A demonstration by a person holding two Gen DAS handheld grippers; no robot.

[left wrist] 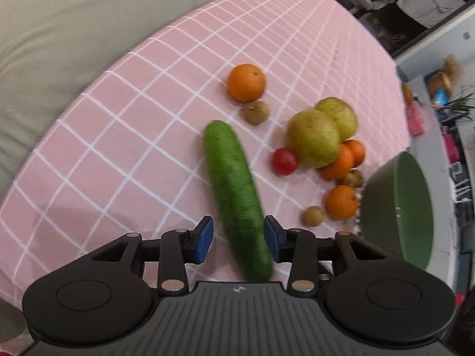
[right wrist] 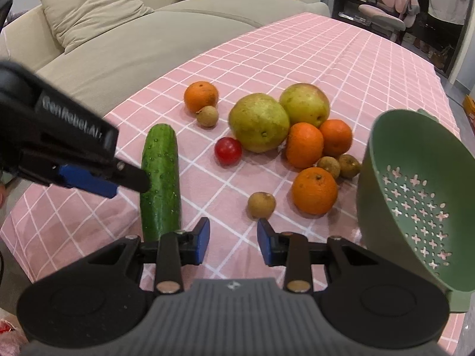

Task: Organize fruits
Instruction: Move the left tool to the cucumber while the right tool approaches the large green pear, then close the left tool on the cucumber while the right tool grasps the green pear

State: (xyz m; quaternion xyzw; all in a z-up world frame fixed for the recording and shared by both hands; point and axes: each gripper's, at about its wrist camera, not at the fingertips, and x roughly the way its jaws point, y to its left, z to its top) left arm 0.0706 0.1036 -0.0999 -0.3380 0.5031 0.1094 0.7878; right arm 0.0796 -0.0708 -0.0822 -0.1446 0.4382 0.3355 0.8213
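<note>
A long green cucumber [left wrist: 237, 195] lies on the pink checked cloth, its near end between the fingers of my left gripper [left wrist: 238, 238]. The right pad touches it and the left pad stands off, so the gripper is open. In the right wrist view a finger [right wrist: 130, 175] of that gripper reaches over the cucumber [right wrist: 161, 175]. My right gripper [right wrist: 234, 238] hovers open over bare cloth with nothing between its fingers. Beyond it lie two yellow-green pears [right wrist: 258, 121], several oranges [right wrist: 314, 190], a red tomato [right wrist: 228, 150] and several small brown fruits [right wrist: 261, 204].
A green perforated colander [right wrist: 415, 192] stands at the right, close to my right gripper and the nearest orange. It also shows in the left wrist view as the colander [left wrist: 397, 207]. A beige sofa [right wrist: 118, 44] runs along the table's left edge. Chairs and shelves stand behind.
</note>
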